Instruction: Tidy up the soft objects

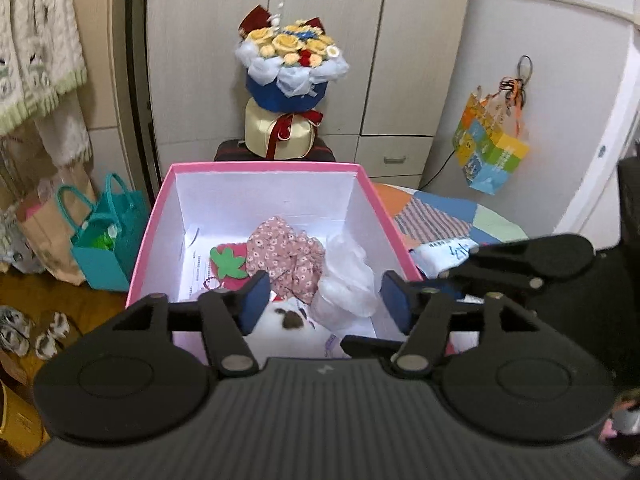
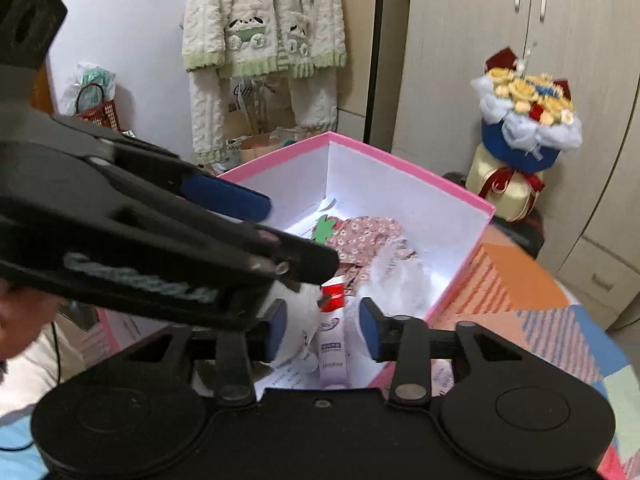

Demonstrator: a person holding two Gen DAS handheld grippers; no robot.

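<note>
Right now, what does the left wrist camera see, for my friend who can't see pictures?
An open left gripper hangs over a pink box with white insides. Inside lie a floral cloth, a white plastic bag, a red felt strawberry and papers. A flower bouquet stands behind the box.

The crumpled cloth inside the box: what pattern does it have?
Small white flowers on dusty pink cloth, clearest in the left wrist view.

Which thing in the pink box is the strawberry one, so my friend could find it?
Look in the big pink box with white walls. The strawberry lies flat on the bottom, left of the crumpled flowery pink cloth. Only it is red with a green leaf top; the white bag lies right of the cloth.
</note>
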